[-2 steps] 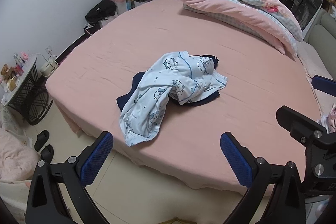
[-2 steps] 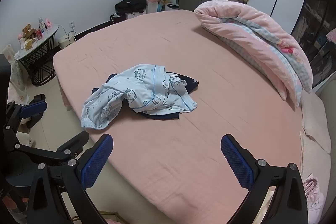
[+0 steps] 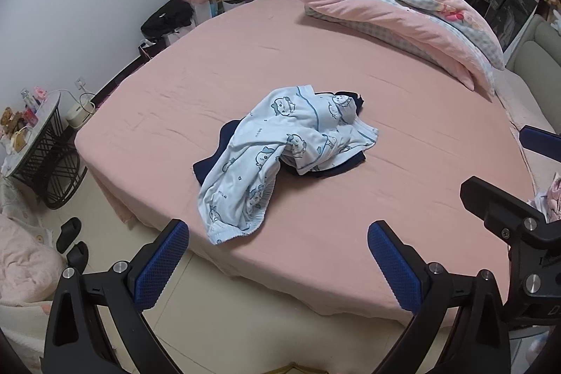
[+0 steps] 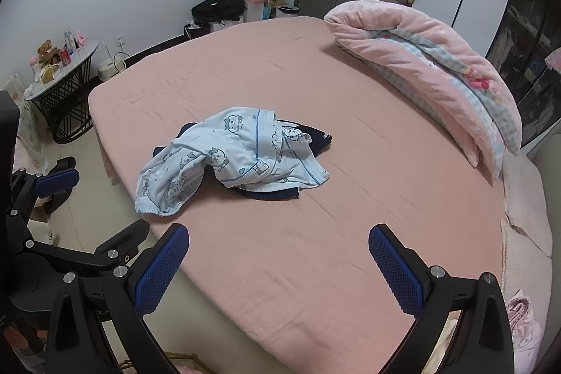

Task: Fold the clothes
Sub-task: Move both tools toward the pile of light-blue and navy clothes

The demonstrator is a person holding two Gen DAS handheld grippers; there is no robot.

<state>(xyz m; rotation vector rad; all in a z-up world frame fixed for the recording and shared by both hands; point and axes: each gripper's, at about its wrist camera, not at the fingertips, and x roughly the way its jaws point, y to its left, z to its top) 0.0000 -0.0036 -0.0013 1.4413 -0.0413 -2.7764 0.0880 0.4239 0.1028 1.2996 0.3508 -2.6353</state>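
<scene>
Pale-blue printed garment (image 3: 280, 156) is lying crumpled over a navy garment (image 3: 328, 169) mid-bed (image 3: 403, 205), toward the near-left edge, nothing shifting from the frame before. Left hand-held gripper (image 3: 277, 263) and right hand-held gripper (image 4: 278, 263) are both hovering spread wide, empty, over the near edge. Small print on the fabric is unreadable.

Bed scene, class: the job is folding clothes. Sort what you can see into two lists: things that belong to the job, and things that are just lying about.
Belongs to the job:
- light blue printed garment, crumpled
- dark navy garment beneath it
- bed as work surface
- left gripper and right gripper, both open

Just lying about:
- pink quilt
- black bag
- side table
- slippers
</scene>
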